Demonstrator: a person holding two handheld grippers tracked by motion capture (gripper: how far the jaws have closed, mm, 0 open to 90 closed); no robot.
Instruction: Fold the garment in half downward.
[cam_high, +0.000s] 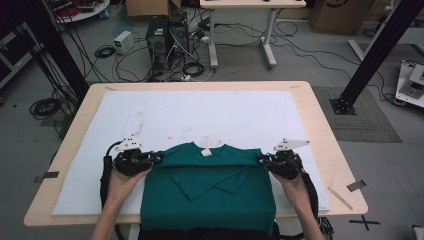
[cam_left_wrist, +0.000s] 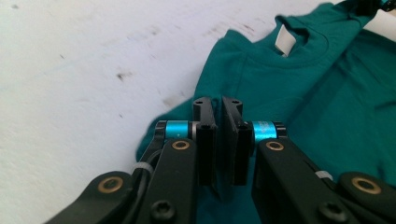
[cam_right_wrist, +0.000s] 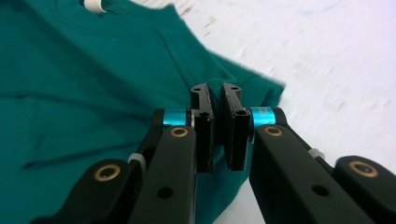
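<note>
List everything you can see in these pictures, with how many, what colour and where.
T-shirt: one, teal, near edge of the table, sleeves folded in, collar away from the person, hem hanging over the edge.
Neck label: one, white, inside the collar.
Sheet: one, white, scuffed, covering most of the tabletop.
Table: one, light wood, centre.
Computer towers: two, dark, on the floor beyond the table, among cables.
Second table: one, white legs, behind.
Left tool: one, black with blue rings, jaws shut on the shirt's left shoulder edge.
Right tool: one, the same, shut on the right shoulder edge.
Hands: two, at the bottom.
</note>
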